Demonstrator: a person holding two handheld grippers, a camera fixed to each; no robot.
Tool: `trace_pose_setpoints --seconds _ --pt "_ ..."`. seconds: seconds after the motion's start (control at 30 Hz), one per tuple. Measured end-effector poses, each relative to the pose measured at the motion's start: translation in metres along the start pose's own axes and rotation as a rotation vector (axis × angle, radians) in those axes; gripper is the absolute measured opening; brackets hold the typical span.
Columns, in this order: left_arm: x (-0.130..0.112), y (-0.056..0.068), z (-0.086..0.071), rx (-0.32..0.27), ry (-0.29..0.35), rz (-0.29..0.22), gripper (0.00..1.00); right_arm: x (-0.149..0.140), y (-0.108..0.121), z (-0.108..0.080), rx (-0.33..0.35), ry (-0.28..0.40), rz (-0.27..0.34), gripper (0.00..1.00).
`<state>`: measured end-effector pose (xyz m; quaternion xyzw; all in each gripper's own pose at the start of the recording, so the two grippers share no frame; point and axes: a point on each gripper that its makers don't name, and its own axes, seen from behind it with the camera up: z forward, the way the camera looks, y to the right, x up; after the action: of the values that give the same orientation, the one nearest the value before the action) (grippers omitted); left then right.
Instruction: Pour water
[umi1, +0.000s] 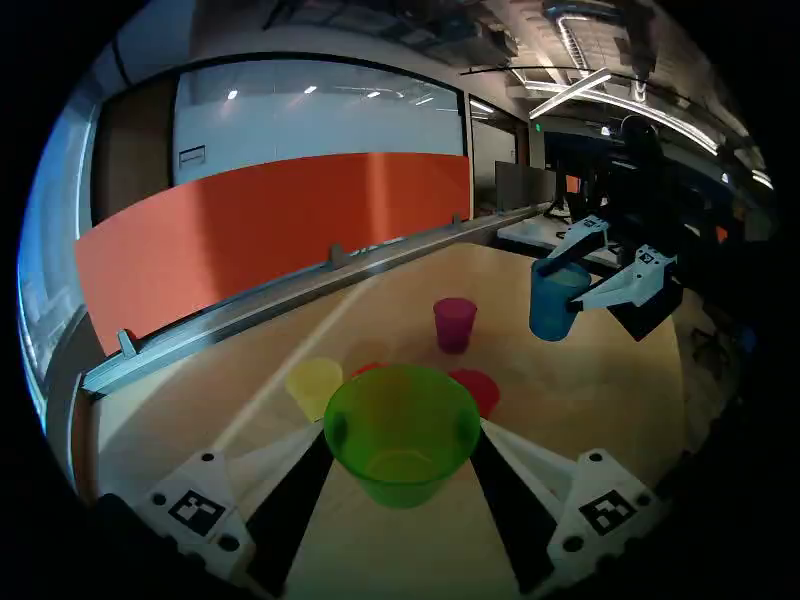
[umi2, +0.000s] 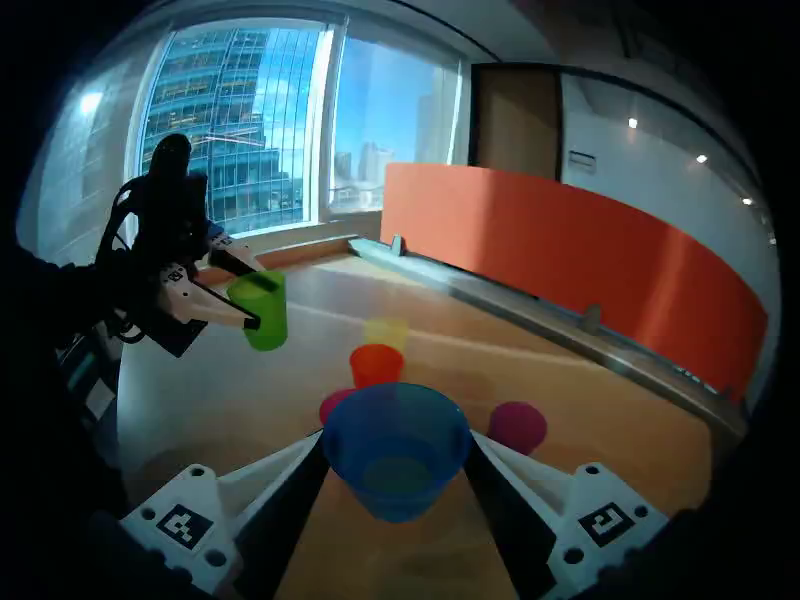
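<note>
Kim: Nearest the lens in the left gripper view, the left gripper (umi1: 402, 440) has both fingers (umi1: 290, 470) pressed on the sides of a green cup (umi1: 400, 400). The cup is upright, its mouth toward the camera.

Lee: Anything in it?

Kim: Cannot tell. Just beyond it on the wooden table (umi1: 600, 400) are a yellow cup (umi1: 314, 385) on the left and a red cup (umi1: 480, 388) on the right, partly hidden by the green rim. A magenta cup (umi1: 455, 322) stands farther off. Far right, the right gripper (umi1: 585, 285) holds a blue cup (umi1: 553, 300) clear of the table. An orange partition (umi1: 270, 230) runs along the far edge.

Lee: And the right gripper view?

Kim: Same grip. The right gripper (umi2: 397, 455) has both fingers (umi2: 510, 470) clamped on the blue cup (umi2: 397, 440), which is upright; contents not legible. Behind it an orange cup (umi2: 377, 363) stands in front of the yellow cup (umi2: 386, 332), with the magenta cup (umi2: 518, 425) to the right. Far left, the left gripper (umi2: 240, 305) carries the green cup (umi2: 262, 310) above the table (umi2: 600, 400), with the windows (umi2: 240, 130) behind it.
</note>
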<state>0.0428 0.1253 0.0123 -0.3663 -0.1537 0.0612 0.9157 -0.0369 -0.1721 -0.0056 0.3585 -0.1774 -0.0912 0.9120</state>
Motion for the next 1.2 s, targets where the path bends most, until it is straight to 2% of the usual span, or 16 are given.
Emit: trace_pose_setpoints --seconds 0.4,0.7,1.2 --pt "0.031 0.002 -0.019 0.015 0.106 -0.004 0.87 0.038 -0.001 -0.011 -0.02 0.124 0.011 0.91" --pt "0.054 0.009 -0.025 0.008 0.2 -0.035 0.87 0.057 0.002 -0.017 -0.037 0.186 0.004 0.91" --pt "0.066 0.015 -0.025 -0.005 0.259 -0.036 0.87 0.063 0.007 -0.02 -0.044 0.215 -0.004 0.91"
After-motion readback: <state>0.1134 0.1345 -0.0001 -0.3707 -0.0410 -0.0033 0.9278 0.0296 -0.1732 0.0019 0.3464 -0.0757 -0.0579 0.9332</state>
